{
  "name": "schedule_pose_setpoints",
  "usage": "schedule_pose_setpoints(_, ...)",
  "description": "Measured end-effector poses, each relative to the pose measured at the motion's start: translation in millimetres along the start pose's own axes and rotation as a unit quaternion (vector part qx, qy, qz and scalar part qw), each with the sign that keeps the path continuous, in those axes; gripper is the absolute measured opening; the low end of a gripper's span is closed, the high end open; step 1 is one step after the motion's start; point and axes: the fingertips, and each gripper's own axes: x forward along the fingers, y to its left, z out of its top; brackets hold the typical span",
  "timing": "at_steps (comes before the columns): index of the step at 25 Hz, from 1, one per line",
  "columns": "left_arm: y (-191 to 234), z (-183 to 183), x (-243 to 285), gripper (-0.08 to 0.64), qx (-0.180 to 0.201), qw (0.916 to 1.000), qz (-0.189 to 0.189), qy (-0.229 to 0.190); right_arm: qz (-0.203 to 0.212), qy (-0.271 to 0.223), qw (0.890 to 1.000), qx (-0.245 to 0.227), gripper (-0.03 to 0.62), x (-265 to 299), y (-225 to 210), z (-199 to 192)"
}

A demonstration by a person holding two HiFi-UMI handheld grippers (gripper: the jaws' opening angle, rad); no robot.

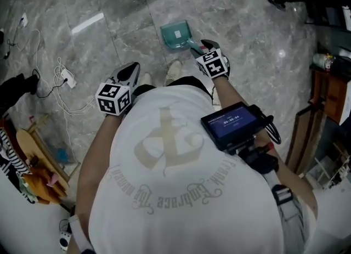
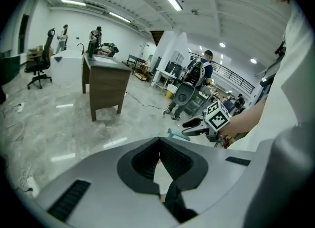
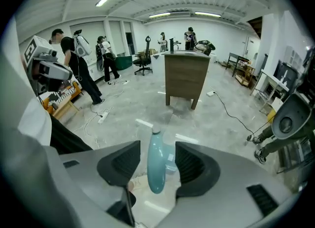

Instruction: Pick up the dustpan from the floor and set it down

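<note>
The teal dustpan (image 1: pixel 175 33) lies flat on the grey marble floor, its handle pointing back toward me. My right gripper (image 1: pixel 205 45) is at that handle. In the right gripper view the teal handle (image 3: pixel 156 165) stands between the two black pads with a gap on either side, so the right gripper (image 3: pixel 156 159) is open and not pressing on it. My left gripper (image 1: pixel 129 72) hangs lower left of the pan, away from it. In its own view the left gripper (image 2: pixel 159 143) has its tips together with nothing between them; the right gripper (image 2: pixel 197 123) and the handle (image 2: pixel 177 134) show beyond.
A power strip with white cables (image 1: pixel 66 77) lies on the floor to the left. Wooden furniture (image 1: pixel 329 91) stands along the right edge. A wooden desk (image 3: pixel 184 77) and several people (image 3: pixel 74 54) are farther off in the room. My shoes (image 1: pixel 174 71) are just behind the pan.
</note>
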Motion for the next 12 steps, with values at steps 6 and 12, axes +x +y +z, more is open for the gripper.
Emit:
schedule_pose_setpoints(6,-0.4,-18.9,-34.7,0.012,-0.039,0.9973,0.057,-0.026,0.032,0.03,0.998,-0.038,0.219,10.5,7.7,-10.5)
schedule_pose_setpoints(12,42.1,-21.9,-28.9,0.012,-0.079,0.9925,0.09,-0.025,0.065,0.074,0.993,-0.065,0.218,74.5,4.2,-1.6)
